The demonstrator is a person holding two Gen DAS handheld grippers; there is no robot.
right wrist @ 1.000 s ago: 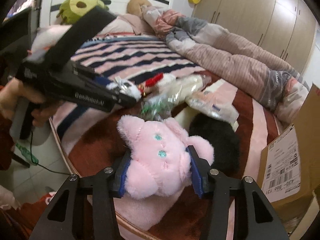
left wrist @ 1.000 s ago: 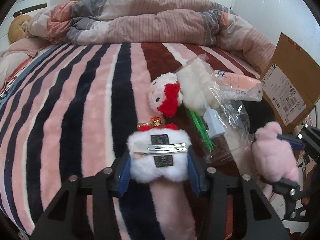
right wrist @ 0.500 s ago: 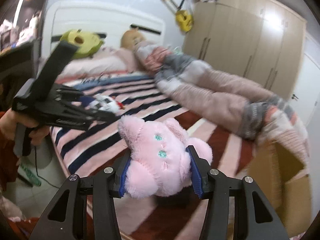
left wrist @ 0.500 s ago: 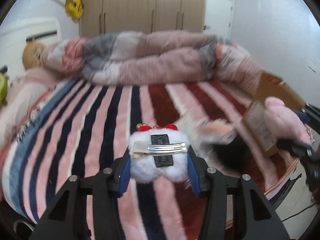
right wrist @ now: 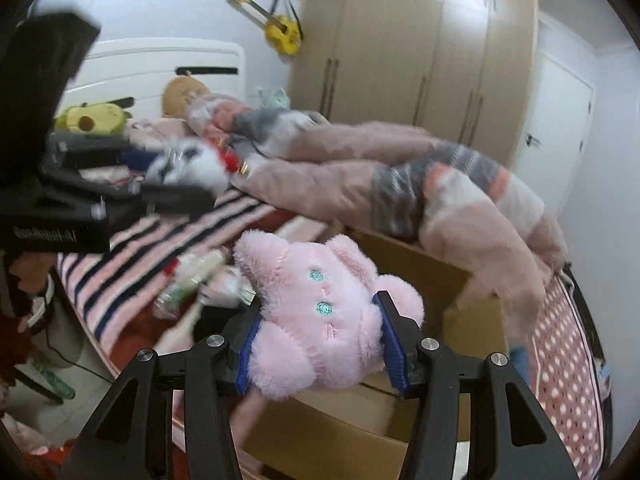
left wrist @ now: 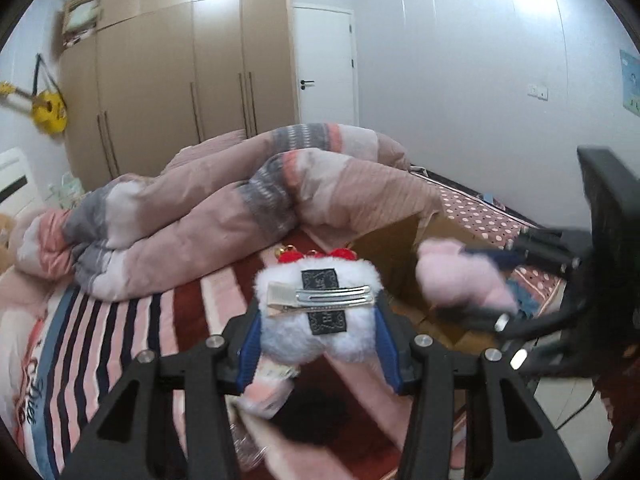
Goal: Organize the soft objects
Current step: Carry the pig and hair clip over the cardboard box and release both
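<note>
Cardboard box (right wrist: 420, 264) on bed (right wrist: 132, 248), before quilt (right wrist: 400, 168); wardrobe (right wrist: 400, 48) behind.

Motion smears the pink plush (left wrist: 460, 280) in the left wrist view, its face unreadable. The cardboard box (right wrist: 420, 264) sits half hidden behind it, and the items on the bed (right wrist: 192, 280) blur beyond telling.

We were in a home bedroom: a bed (left wrist: 100, 320) under a pink, navy and white striped blanket took up most of the room, with a rumpled pink and grey quilt (left wrist: 248, 216) heaped across it and a white headboard (right wrist: 160, 64) behind. Tall tan wardrobes (left wrist: 180, 80) lined one wall beside a white door (left wrist: 326, 68), a yellow toy guitar (right wrist: 282, 34) hung on the wall, and plush toys (right wrist: 92, 118) sat at the pillows.
</note>
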